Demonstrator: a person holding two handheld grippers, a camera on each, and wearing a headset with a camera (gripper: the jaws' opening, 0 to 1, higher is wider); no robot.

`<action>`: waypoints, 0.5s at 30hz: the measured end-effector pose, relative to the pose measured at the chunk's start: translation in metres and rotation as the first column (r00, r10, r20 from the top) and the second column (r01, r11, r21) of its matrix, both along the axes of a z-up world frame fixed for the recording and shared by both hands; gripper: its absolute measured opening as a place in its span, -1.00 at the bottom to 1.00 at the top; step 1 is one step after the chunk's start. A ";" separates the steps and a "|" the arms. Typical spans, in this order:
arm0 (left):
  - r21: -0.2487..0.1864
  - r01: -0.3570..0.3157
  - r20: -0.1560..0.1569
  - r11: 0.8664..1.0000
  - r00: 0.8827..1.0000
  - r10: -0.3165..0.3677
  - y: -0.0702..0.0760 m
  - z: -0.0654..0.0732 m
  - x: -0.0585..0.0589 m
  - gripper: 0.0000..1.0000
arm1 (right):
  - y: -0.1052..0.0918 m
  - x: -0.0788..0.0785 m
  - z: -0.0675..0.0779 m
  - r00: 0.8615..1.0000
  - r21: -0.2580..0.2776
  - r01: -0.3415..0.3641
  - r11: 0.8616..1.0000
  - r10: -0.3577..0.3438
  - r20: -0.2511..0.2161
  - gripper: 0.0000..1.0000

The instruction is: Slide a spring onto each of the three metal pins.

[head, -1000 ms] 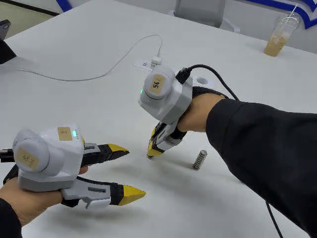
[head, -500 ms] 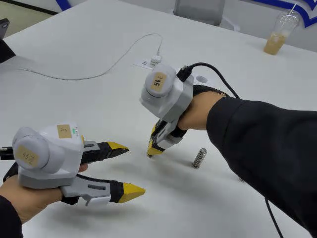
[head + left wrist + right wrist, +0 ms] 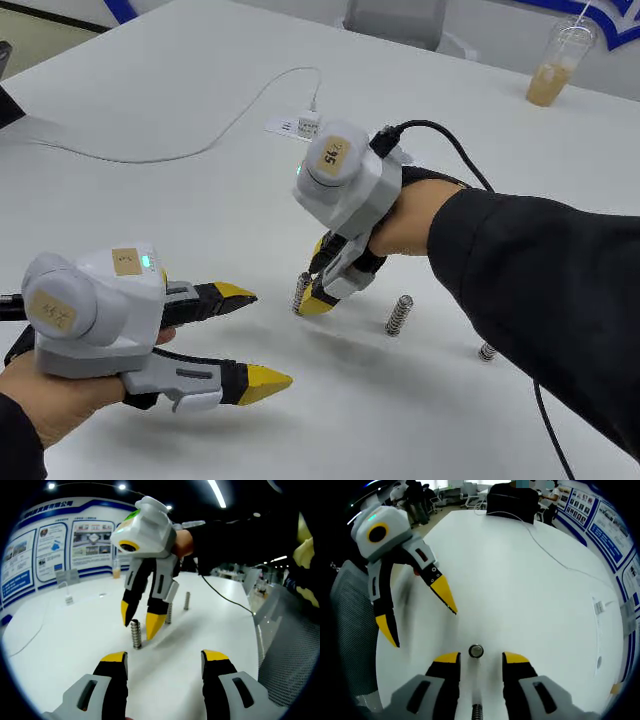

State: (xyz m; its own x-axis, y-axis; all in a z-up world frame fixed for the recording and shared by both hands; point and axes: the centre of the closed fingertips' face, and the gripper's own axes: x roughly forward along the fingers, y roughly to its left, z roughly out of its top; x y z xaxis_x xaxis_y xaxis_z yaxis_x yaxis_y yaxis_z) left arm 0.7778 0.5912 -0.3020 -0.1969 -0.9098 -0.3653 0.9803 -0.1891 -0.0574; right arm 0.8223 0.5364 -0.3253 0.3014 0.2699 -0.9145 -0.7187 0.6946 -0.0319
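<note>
A second ago the right tool [image 3: 311, 296] had its tips down on the tabletop [image 3: 200, 210] with nothing showing between them. Now it has lifted a little, its jaws released and apart, and a spring [image 3: 300, 292] stands upright just beside its yellow tip. In the right gripper view the round metal top of a pin [image 3: 476, 651] sits between the parted jaws, so I judge this spring seated and let go. A second spring [image 3: 399, 314] and a third spring [image 3: 487, 351] stand upright further right, apart from each other, which suggests the task is at or near its end. The left tool [image 3: 250, 337] has kept its place low over the tabletop, jaws wide and empty. As for writing, the sticker [image 3: 333, 156] on the right tool carries handwritten digits, perhaps "45", though the angle makes that uncertain. The left tool's stickers and the blue-headed wall posters [image 3: 55, 550] are too small to read.
</note>
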 end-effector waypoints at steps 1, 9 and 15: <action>0.000 0.000 0.000 1.000 1.000 0.000 0.000 0.000 0.000 0.21 | -0.002 0.000 0.001 1.000 0.000 0.006 1.000 -0.006 0.005 -0.30; 0.001 0.001 0.003 1.000 1.000 -0.001 -0.002 0.002 0.001 0.21 | -0.016 -0.007 0.004 0.999 0.009 0.049 0.999 -0.050 0.019 -0.17; 0.000 0.003 0.005 1.000 1.000 -0.003 -0.002 0.003 0.000 0.22 | -0.022 -0.013 0.008 0.996 0.028 0.081 0.996 -0.082 0.029 -0.12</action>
State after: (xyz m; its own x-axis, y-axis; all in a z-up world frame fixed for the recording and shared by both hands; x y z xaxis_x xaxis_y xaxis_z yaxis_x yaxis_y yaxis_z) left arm 0.7781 0.5888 -0.2986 -0.1980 -0.9092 -0.3663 0.9799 -0.1923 -0.0523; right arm 0.8098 0.5145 -0.3173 0.3506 0.2675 -0.8975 -0.6583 0.7520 -0.0330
